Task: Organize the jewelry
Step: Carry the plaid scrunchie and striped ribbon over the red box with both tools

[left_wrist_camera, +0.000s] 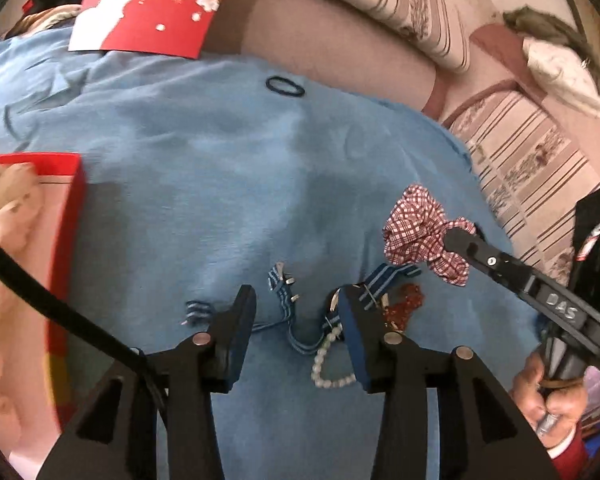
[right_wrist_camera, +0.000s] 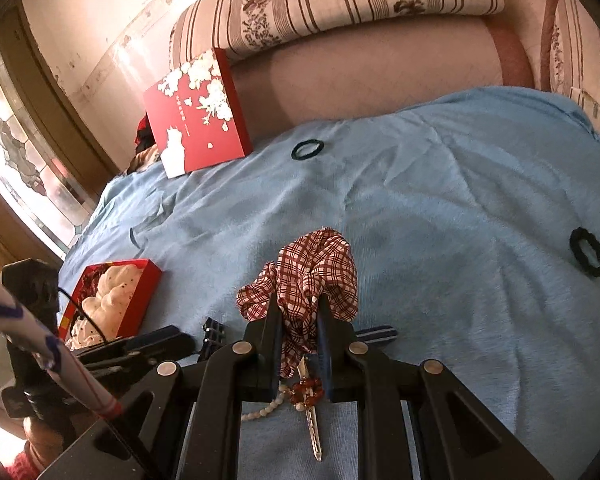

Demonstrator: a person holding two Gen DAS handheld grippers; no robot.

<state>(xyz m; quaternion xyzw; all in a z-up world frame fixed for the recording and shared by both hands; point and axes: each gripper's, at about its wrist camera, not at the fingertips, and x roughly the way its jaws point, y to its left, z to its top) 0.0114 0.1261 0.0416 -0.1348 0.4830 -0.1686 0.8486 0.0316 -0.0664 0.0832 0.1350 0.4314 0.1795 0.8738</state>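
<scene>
bed: blue cloth cover point(right_wrist_camera: 440, 200) | open red cardboard box point(right_wrist_camera: 112, 300) far left | right gripper point(right_wrist_camera: 300, 312) clenched on red-checked fabric scrunchie point(right_wrist_camera: 312, 268), box leftward | left gripper point(left_wrist_camera: 296, 320) released, straddling blue striped ribbon clips point(left_wrist_camera: 284, 300), white bead bracelet point(left_wrist_camera: 328, 364) nearer

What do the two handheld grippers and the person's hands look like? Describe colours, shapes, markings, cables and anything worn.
Both the left gripper and the right gripper are black, angular linkages with round silver pivot pins and blue finger pads. The right one bears pale lettering. A black cable runs beside the left. One hand wears a silver ring and a red cuff.
</scene>
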